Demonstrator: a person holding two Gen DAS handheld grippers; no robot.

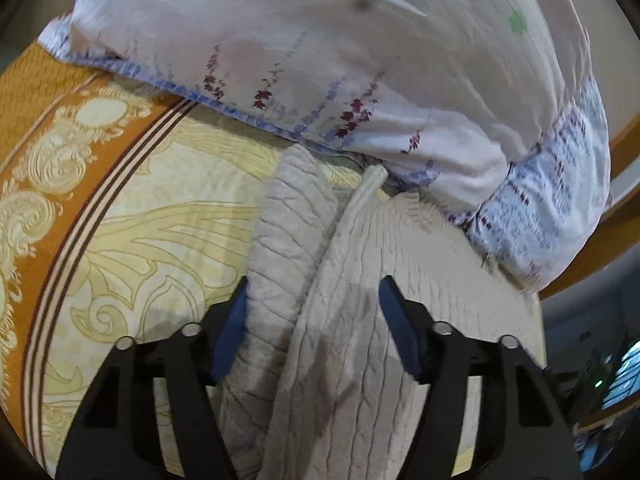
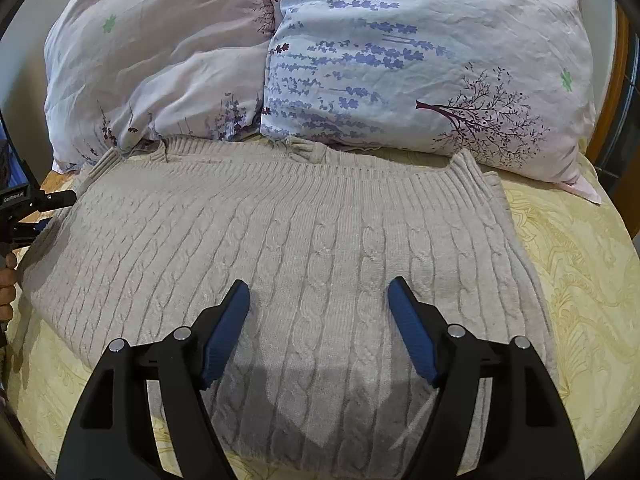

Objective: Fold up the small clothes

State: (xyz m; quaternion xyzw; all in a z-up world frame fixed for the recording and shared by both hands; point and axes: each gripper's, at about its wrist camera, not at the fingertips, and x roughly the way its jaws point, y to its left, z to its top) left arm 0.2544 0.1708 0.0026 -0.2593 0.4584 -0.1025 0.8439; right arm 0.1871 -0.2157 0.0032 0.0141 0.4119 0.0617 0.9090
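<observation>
One patterned bedspread [image 2: 580, 280] under everything, two floral pillows [image 2: 420, 60] propped at its head, and one beige cable-knit sweater [image 2: 300, 240] laid flat just below them, ribbed edge touching the pillow bottoms. Two grippers over the knit, left gripper [image 1: 312, 304] with jaws apart astride a bunched fold at the sweater's side, right gripper [image 2: 318, 308] likewise spread and empty above the middle. Likely trouble: pinching only the top layer, or dragging the far edge under the pillows and skewing the fold.
</observation>
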